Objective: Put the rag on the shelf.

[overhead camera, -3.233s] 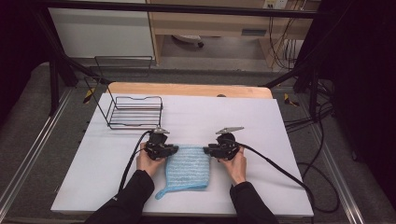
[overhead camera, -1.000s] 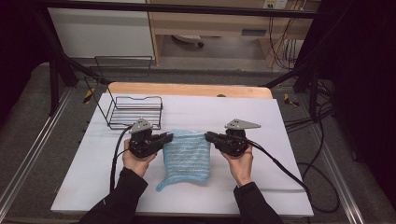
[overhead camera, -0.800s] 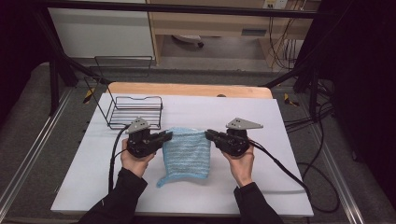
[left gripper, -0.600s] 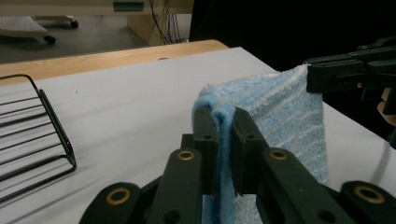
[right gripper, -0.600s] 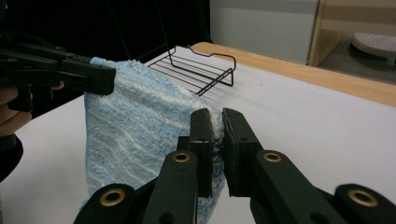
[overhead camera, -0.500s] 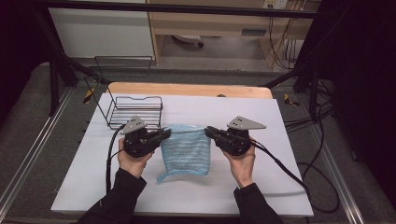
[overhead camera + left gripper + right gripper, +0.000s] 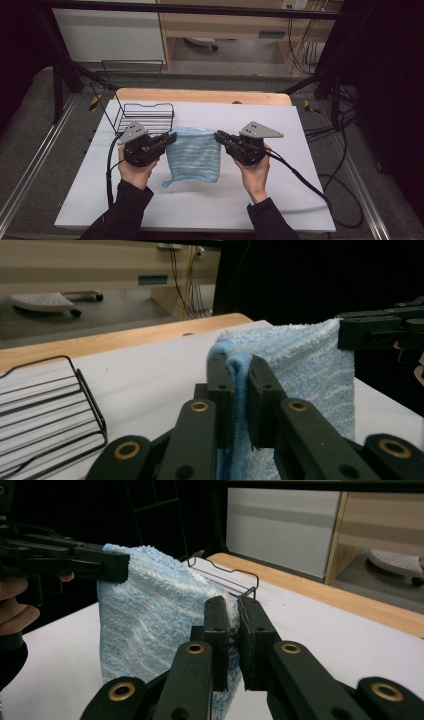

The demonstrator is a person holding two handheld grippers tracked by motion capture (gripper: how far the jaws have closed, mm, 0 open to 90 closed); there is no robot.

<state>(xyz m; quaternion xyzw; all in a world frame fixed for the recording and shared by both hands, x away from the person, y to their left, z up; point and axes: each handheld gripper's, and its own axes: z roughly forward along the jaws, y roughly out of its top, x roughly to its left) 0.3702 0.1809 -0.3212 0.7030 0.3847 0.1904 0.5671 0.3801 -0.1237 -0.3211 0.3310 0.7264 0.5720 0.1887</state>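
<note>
Blue striped towel (image 7: 194, 154) stretched between 2 claws above the white bench (image 7: 300, 200), left claw (image 7: 172, 138) clenched on its one top corner, right claw (image 7: 218, 136) clenched on the other, wire rack (image 7: 145, 116) just beyond the left claw.

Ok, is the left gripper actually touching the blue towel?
Touching. In the left gripper view, the left gripper has both fingers pressed on the blue towel, pinching its corner.

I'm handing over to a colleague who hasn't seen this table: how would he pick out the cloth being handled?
On the white table, in front of the black wire rack, two hand-held tongs face each other. Stretched between the left tongs and the right tongs hangs the cloth. It is the one soft thing there: fluffy, light blue with pale stripes.
</note>
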